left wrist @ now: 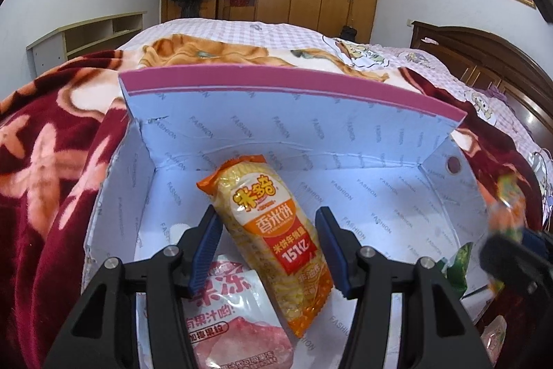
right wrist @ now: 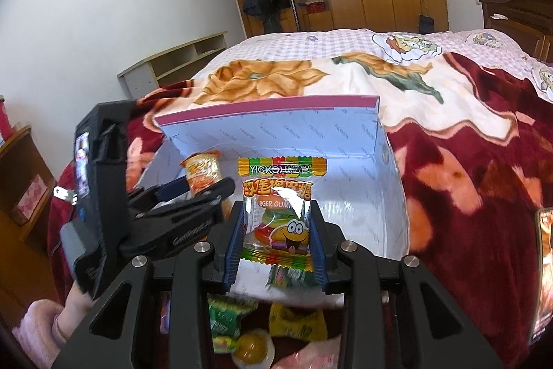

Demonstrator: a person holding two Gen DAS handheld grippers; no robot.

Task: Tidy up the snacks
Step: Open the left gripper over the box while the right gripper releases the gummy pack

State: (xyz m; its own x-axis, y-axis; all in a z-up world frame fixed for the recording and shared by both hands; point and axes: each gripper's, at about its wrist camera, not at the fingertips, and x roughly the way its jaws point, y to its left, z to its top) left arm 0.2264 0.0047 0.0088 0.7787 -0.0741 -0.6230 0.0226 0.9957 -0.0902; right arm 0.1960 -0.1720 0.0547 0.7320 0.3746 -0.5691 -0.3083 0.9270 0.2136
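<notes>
An open box (left wrist: 276, 127) with a pale blue printed inside and a pink rim lies on the bed. My left gripper (left wrist: 268, 227) hangs over it, shut on an orange rice cracker packet (left wrist: 273, 230) that tilts between the blue pads. At the right edge of that view my right gripper (left wrist: 508, 241) is blurred. In the right wrist view my right gripper (right wrist: 276, 213) is shut on a burger gummy packet (right wrist: 280, 196) in front of the box (right wrist: 276, 130). The left gripper (right wrist: 202, 187) is on its left, with the rice cracker packet (right wrist: 202, 175) sticking out past its tips.
A pink and white jelly pouch (left wrist: 235, 310) lies in the box, and a green packet (left wrist: 456, 265) sits at its right. Green and yellow packets (right wrist: 224, 317) and a fried-egg gummy (right wrist: 252, 348) lie below my right gripper. A red floral blanket (right wrist: 466, 161) surrounds the box. A pink sleeve (right wrist: 45, 324) shows lower left.
</notes>
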